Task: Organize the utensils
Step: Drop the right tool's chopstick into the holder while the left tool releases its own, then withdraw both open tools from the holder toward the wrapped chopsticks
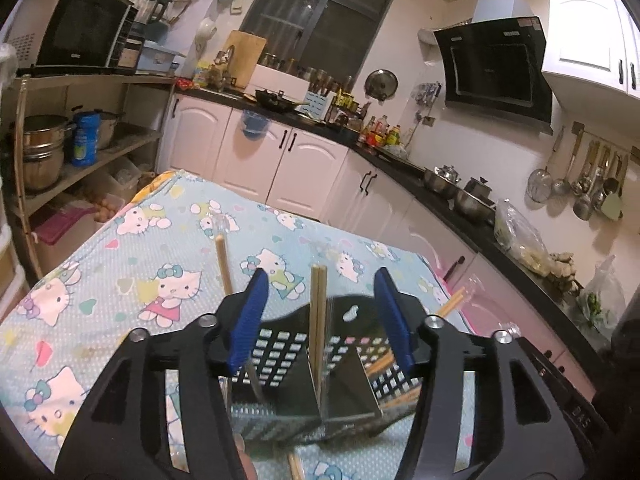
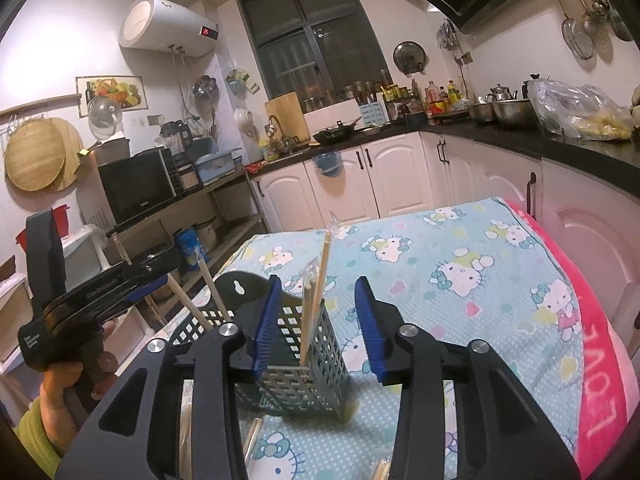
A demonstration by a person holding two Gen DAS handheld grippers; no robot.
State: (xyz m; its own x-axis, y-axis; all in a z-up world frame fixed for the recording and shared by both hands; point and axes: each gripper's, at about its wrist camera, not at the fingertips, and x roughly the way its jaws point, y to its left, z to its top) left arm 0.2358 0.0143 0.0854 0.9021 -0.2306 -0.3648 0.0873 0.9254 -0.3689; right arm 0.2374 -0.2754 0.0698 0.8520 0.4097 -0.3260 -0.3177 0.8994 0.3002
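Since both hand-held grippers, left (image 1: pixel 318 316) and right (image 2: pixel 318 330), gape empty around upright chopsticks (image 2: pixel 310 316), caddy (image 2: pixel 304 360) near tabletop (image 2: pixel 460 280) front edge; brushing chopsticks risks tipping caddy.

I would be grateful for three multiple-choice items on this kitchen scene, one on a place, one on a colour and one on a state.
1. Where does the utensil holder stand?
A. on the black countertop
B. on the cartoon-cat tablecloth
C. on the shelf beside the microwave

2. What colour are the pads of the right gripper?
A. blue
B. red
C. white

3. How does the left gripper stand?
A. shut on a spoon
B. shut on the holder's rim
C. open, with chopsticks free between its fingers

Answers: 1 B, the holder rests on the printed cloth. 2 A, both pads show blue. 3 C, a clear gap lies on each side of the chopsticks.
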